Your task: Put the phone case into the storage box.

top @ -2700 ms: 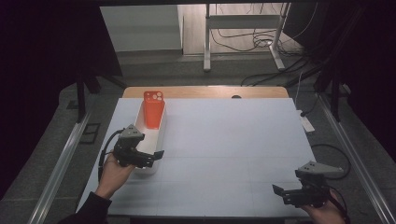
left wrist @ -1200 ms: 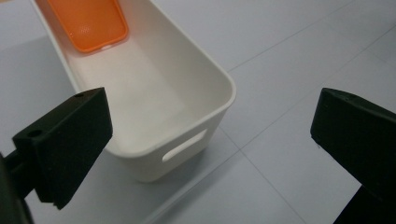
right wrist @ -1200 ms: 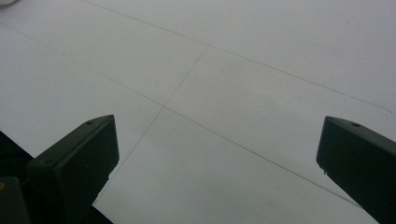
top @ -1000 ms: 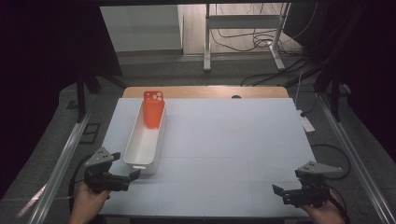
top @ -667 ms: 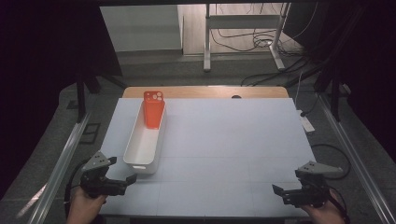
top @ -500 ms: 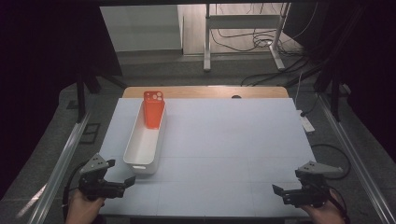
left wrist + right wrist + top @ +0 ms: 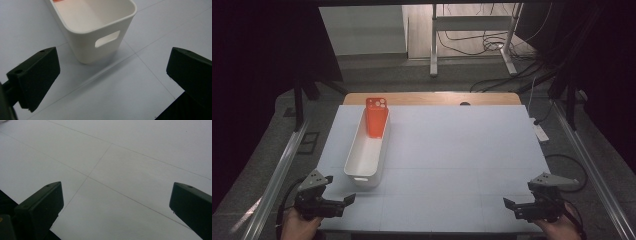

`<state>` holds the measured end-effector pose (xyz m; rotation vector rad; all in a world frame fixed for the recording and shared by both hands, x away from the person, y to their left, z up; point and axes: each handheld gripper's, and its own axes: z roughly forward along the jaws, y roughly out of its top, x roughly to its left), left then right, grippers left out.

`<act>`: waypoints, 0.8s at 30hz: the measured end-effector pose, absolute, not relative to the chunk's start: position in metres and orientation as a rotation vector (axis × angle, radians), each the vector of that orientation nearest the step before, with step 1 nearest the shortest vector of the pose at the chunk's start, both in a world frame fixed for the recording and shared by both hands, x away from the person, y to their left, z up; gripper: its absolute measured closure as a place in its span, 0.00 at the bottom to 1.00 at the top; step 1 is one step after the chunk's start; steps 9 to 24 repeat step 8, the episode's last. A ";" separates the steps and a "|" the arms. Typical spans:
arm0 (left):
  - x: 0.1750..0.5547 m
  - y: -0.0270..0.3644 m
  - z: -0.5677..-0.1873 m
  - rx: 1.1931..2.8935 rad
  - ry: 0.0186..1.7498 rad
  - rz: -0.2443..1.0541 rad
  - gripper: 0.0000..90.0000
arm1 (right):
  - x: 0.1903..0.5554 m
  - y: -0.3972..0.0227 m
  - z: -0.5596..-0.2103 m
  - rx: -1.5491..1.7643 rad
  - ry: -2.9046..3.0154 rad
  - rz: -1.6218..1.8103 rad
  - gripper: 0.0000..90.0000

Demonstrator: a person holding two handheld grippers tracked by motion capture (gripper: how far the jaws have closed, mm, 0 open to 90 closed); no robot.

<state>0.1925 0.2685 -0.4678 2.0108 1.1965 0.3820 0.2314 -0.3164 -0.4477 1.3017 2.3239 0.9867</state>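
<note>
A long white bin lies on the left part of the white table, and an orange phone stands tilted in its far end. My left gripper is at the near left corner, open and empty, a short way in front of the bin's near end. In the left gripper view the bin's handle wall sits between and beyond the wide-apart jaws of the left gripper. My right gripper is at the near right corner. In its own view the right gripper stands open over bare table.
The white table surface has faint grid lines; a wooden edge shows at its far side. Metal rails run along both sides. A white power strip lies off the right edge. Cables and a stand's legs are on the floor beyond.
My left gripper has let go of the bin and drawn back toward the near left corner, jaws open. The bin and phone stay put. The right gripper has not moved.
</note>
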 end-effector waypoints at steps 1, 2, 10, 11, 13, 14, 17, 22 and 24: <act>0.192 0.269 -0.468 2.010 1.197 0.382 0.00 | 0.231 -0.316 -0.448 1.302 2.324 0.988 0.00; 0.193 0.269 -0.468 2.011 1.201 0.380 0.00 | 0.231 -0.316 -0.448 1.302 2.324 0.988 0.00; 0.195 0.267 -0.469 2.018 1.214 0.369 0.00 | 0.232 -0.316 -0.448 1.296 2.331 0.981 0.00; 0.195 0.267 -0.469 2.018 1.214 0.369 0.00 | 0.232 -0.316 -0.448 1.296 2.331 0.981 0.00; 0.195 0.267 -0.469 2.018 1.214 0.369 0.00 | 0.232 -0.316 -0.448 1.296 2.331 0.981 0.00; 0.195 0.267 -0.469 2.018 1.214 0.369 0.00 | 0.232 -0.316 -0.448 1.296 2.331 0.981 0.00; 0.195 0.267 -0.469 2.018 1.214 0.369 0.00 | 0.232 -0.316 -0.448 1.296 2.331 0.981 0.00; 0.195 0.267 -0.469 2.018 1.214 0.369 0.00 | 0.232 -0.316 -0.448 1.296 2.331 0.981 0.00; 0.195 0.267 -0.469 2.018 1.214 0.369 0.00 | 0.232 -0.316 -0.448 1.296 2.331 0.981 0.00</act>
